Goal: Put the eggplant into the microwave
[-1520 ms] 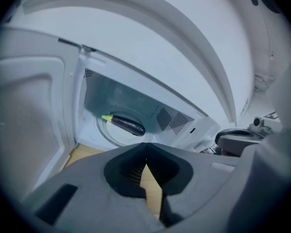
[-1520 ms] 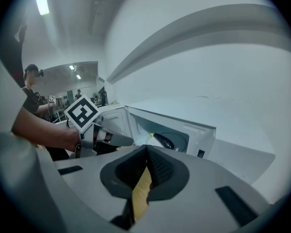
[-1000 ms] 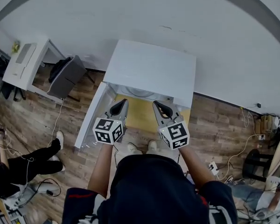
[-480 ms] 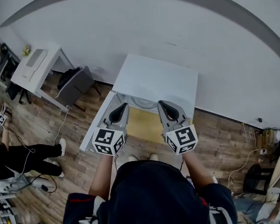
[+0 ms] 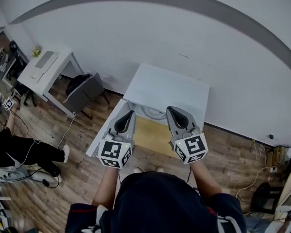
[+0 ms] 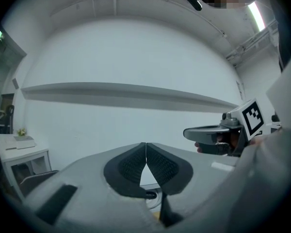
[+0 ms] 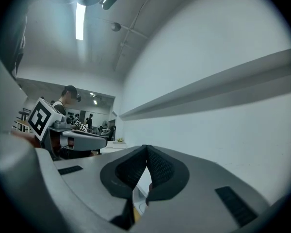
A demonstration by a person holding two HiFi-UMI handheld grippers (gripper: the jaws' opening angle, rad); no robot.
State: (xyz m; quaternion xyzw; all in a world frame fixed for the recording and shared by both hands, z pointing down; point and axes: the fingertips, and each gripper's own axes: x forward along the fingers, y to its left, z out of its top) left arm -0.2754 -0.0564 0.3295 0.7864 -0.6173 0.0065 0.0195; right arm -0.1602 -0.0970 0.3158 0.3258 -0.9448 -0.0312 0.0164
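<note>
No eggplant shows in any view. In the head view a white box-like unit [image 5: 167, 86], which I take for the microwave, stands against the wall. A white panel [image 5: 101, 137] juts from its left front like an open door, and a yellow surface [image 5: 153, 135] lies before it. My left gripper [image 5: 127, 116] and right gripper [image 5: 173, 111] hover side by side above that front, pointing level at the wall. Both are shut with nothing between the pads. The left gripper [image 6: 145, 144] sees the right gripper [image 6: 203, 132] beside it, and the right gripper [image 7: 146, 147] sees the left gripper [image 7: 87, 141].
A white desk [image 5: 46, 67] and a dark chair [image 5: 85, 89] stand at the left. A person's legs [image 5: 19, 152] reach in from the left edge. Cables and a power strip lie on the wood floor [image 5: 233, 149]. The white wall [image 5: 150, 38] rises behind the unit.
Both grippers have risen, staying shut and side by side. The head view has tilted, so the white unit now sits lower and smaller in the picture.
</note>
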